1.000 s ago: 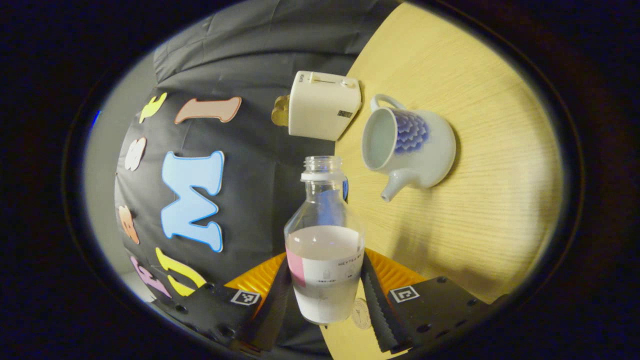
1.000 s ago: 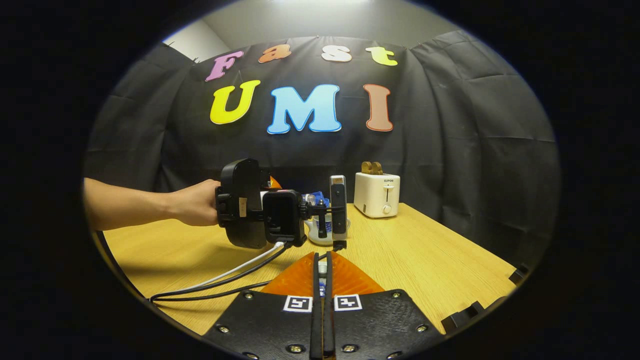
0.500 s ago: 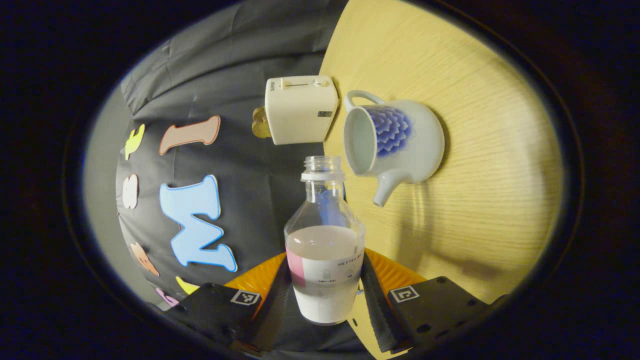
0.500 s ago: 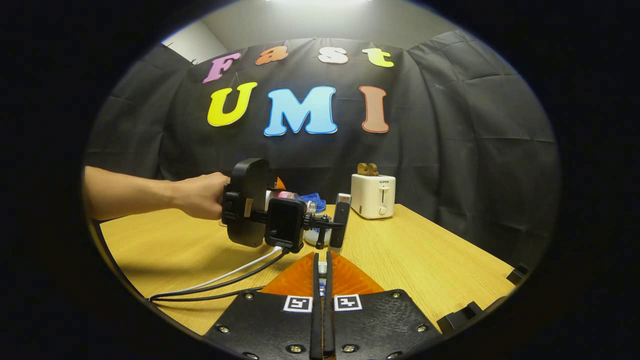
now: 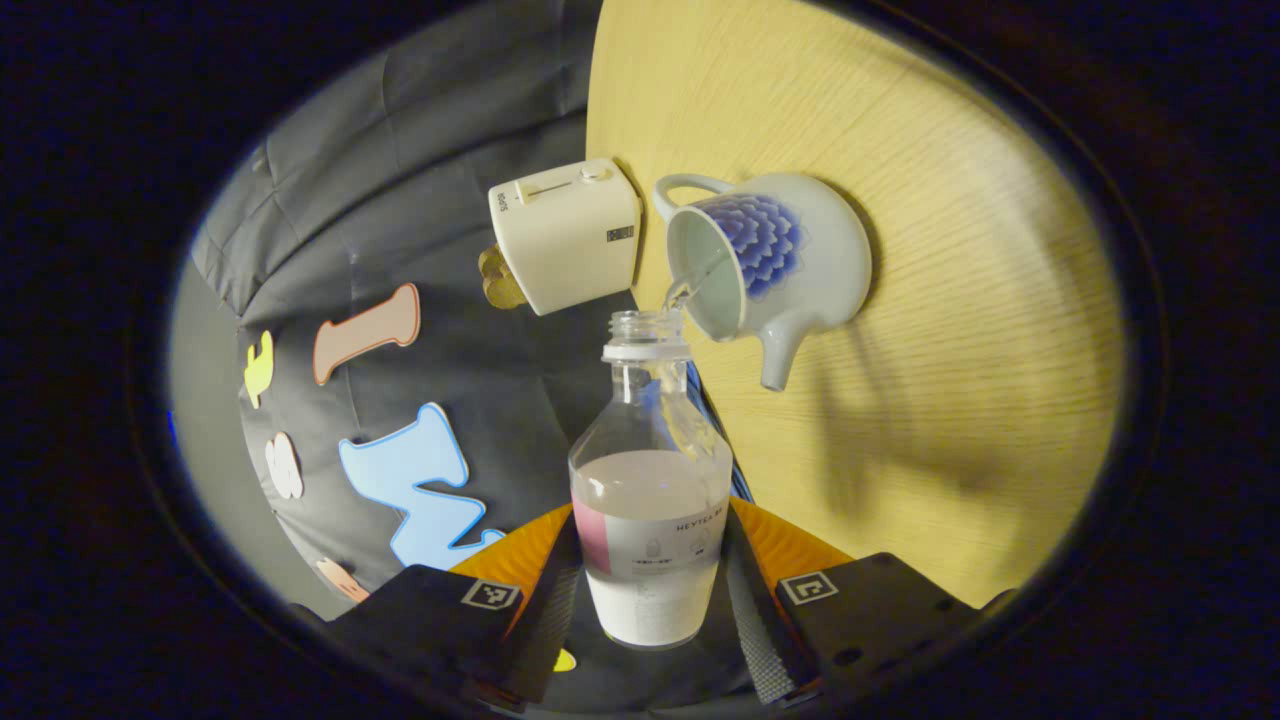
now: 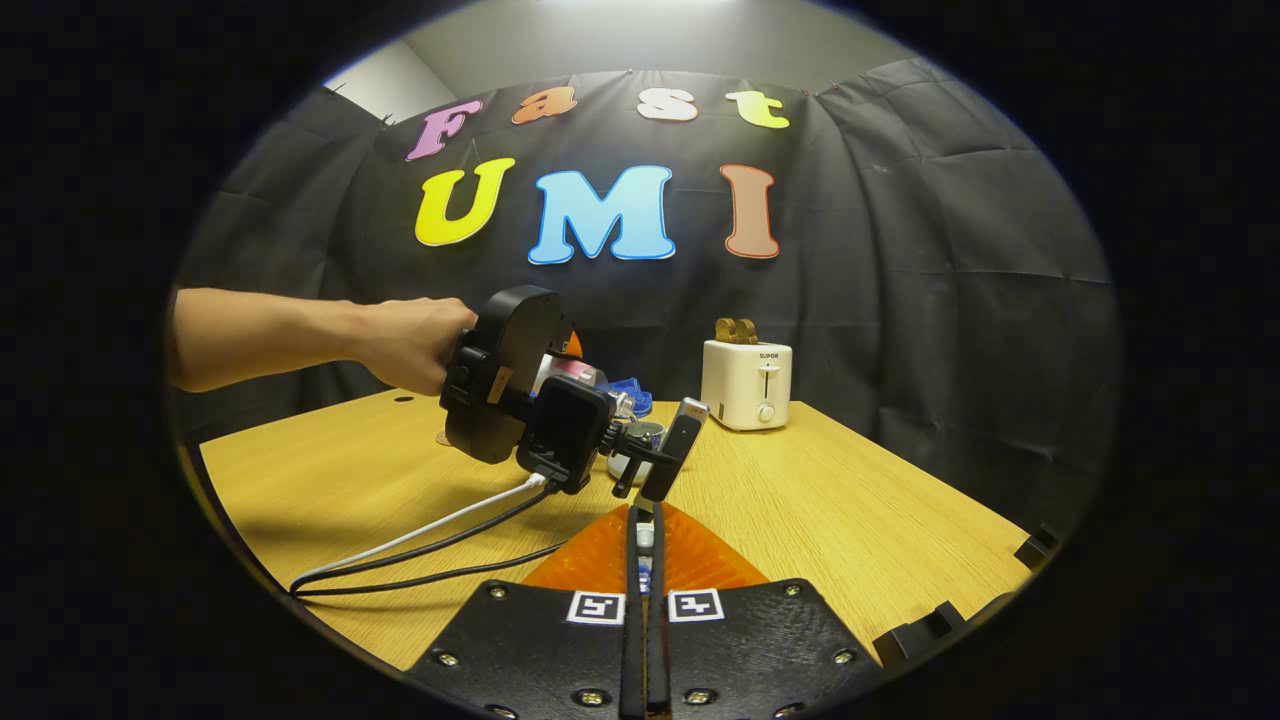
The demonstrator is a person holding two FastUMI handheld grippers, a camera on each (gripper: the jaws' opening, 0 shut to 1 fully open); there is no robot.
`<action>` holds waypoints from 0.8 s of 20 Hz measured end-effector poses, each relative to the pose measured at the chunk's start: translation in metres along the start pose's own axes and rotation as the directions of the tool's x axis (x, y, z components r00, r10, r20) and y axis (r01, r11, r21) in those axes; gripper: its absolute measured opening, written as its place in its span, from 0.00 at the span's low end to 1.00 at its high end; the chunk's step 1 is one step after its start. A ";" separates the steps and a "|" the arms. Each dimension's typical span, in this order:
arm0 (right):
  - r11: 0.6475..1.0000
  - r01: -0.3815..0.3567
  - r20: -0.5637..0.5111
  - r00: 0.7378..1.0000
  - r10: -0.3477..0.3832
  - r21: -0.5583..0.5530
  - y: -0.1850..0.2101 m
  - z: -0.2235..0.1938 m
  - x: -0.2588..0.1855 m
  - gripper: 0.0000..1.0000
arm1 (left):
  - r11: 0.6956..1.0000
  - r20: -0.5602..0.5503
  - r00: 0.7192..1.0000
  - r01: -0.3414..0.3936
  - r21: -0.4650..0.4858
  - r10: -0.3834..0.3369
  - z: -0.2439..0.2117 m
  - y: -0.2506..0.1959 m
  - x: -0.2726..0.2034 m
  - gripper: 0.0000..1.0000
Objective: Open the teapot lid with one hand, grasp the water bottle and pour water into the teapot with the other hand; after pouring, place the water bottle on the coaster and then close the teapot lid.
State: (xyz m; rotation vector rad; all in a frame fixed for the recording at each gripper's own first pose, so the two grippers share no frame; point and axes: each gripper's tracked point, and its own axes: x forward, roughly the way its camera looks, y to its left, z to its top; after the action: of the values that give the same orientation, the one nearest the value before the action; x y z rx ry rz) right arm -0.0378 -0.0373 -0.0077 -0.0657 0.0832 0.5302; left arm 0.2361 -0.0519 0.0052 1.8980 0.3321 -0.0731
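Right gripper view: wooden table (image 6: 830, 520) before draped black cloth (image 6: 930, 290).

Wall: a black cloth (image 6: 900, 250) hangs all around the back, with folds in it.
Behind the cloth: a plain pale wall (image 6: 640, 40), bright at the top from a light.
Table: a light wood table (image 6: 850, 520) with fine lines in it.
On the table: a small white toaster (image 6: 745, 385) stands at the far edge, close to the cloth.
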 end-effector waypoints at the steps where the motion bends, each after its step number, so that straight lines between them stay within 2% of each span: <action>1: 1.000 0.000 -0.001 1.000 0.000 -0.002 0.000 0.000 0.000 0.01 | 1.000 -0.001 1.000 -0.001 0.014 0.001 0.001 0.000 0.000 0.86; 16: 1.000 0.002 -0.018 1.000 -0.002 -0.010 -0.001 -0.004 0.002 0.01 | 0.980 0.006 1.000 -0.019 0.198 0.018 -0.001 0.017 0.003 0.86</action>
State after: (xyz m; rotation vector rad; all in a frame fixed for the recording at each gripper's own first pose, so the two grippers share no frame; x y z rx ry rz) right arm -0.0358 -0.0374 -0.0116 -0.0807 0.0977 0.5279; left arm 0.2431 -0.0562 0.0203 2.0971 0.3139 -0.1011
